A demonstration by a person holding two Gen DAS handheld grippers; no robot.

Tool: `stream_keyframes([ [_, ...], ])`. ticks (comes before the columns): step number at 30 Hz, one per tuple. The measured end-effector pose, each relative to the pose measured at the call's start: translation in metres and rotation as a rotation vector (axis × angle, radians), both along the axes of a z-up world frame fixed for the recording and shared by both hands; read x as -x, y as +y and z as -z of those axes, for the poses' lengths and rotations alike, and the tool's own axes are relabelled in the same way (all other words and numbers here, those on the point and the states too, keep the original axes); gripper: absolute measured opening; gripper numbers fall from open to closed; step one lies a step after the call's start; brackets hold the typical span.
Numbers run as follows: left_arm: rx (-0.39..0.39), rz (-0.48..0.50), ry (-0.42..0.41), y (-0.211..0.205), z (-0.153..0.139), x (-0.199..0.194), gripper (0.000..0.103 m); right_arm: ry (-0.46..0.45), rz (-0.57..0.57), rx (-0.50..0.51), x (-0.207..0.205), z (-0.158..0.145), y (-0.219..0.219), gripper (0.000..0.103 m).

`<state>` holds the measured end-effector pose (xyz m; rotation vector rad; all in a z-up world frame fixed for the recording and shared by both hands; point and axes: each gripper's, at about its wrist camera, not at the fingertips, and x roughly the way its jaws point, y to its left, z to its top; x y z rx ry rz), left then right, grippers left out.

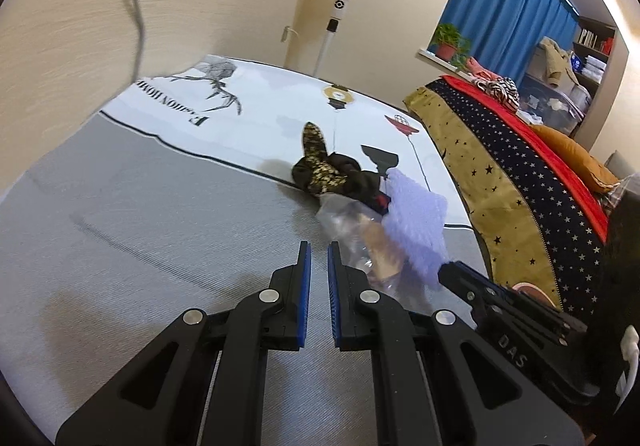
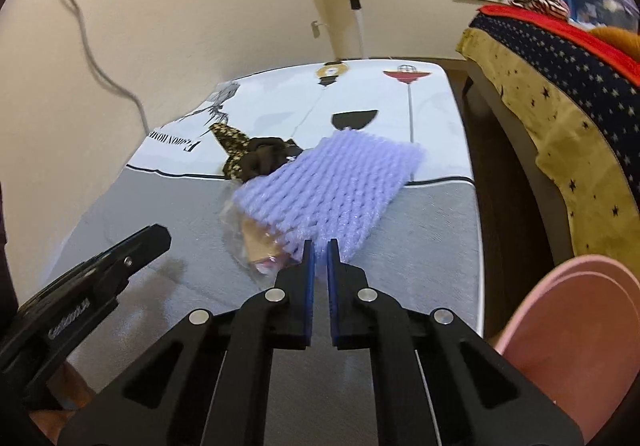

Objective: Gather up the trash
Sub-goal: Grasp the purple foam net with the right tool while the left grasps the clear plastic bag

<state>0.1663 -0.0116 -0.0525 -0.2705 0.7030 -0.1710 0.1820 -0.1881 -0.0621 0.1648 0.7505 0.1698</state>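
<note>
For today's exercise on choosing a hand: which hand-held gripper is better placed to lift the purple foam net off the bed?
The right hand-held gripper. Its fingertips are shut on the near edge of the foam net. The left hand-held gripper is shut on nothing, beside the clear wrapper.

Both the left gripper [image 1: 319, 250] and the right gripper [image 2: 319, 248] are matte black. Blue pads [image 1: 306, 278] line the inner finger faces. Silver screws [image 2: 277, 294] sit behind them.
</note>
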Motion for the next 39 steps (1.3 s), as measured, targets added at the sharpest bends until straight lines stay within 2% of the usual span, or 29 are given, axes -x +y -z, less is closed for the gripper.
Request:
stream_keyframes([
  [4, 0.042, 0.015, 0.022, -0.005, 0.003, -0.009, 0.009, -0.006, 0.029, -0.019, 0.005, -0.002, -0.014, 0.006],
  [8, 0.053, 0.04, 0.037, -0.013, 0.005, -0.018, 0.009, -0.005, 0.071, -0.035, 0.015, -0.003, -0.031, 0.006],
  [9, 0.067, 0.042, 0.047, -0.013, 0.006, -0.021, 0.014, -0.003, 0.078, -0.039, 0.016, -0.003, -0.034, 0.006],
  [10, 0.084, 0.043, 0.055, -0.014, 0.008, -0.024, 0.024, -0.002, 0.088, -0.04, 0.018, -0.004, -0.037, 0.006],
  [12, 0.101, 0.036, 0.064, -0.014, 0.01, -0.028, 0.037, 0.0, 0.1, -0.039, 0.021, -0.004, -0.041, 0.006],
  [16, 0.14, 0.059, 0.116, -0.019, 0.019, -0.039, 0.039, 0.001, 0.108, -0.032, 0.026, -0.005, -0.046, 0.006],
  [20, 0.146, 0.068, 0.151, -0.023, 0.027, -0.044, 0.039, 0.001, 0.106, -0.028, 0.029, -0.005, -0.048, 0.006],
  [21, 0.156, 0.077, 0.16, -0.024, 0.029, -0.045, 0.039, 0.001, 0.104, -0.025, 0.03, -0.006, -0.048, 0.006],
  [25, 0.174, 0.097, 0.171, -0.023, 0.031, -0.043, 0.015, 0.004, 0.107, -0.021, 0.035, -0.007, -0.049, 0.006],
  [28, 0.148, 0.099, 0.155, -0.022, 0.025, -0.038, 0.008, -0.001, 0.109, -0.018, 0.039, -0.01, -0.05, 0.006],
  [34, 0.061, 0.08, 0.118, -0.02, 0.01, -0.021, 0.006, -0.022, 0.11, -0.002, 0.053, -0.023, -0.05, 0.006],
  [39, 0.019, 0.079, 0.086, -0.016, -0.003, -0.003, 0.006, -0.037, 0.119, 0.004, 0.066, -0.033, -0.052, 0.006],
])
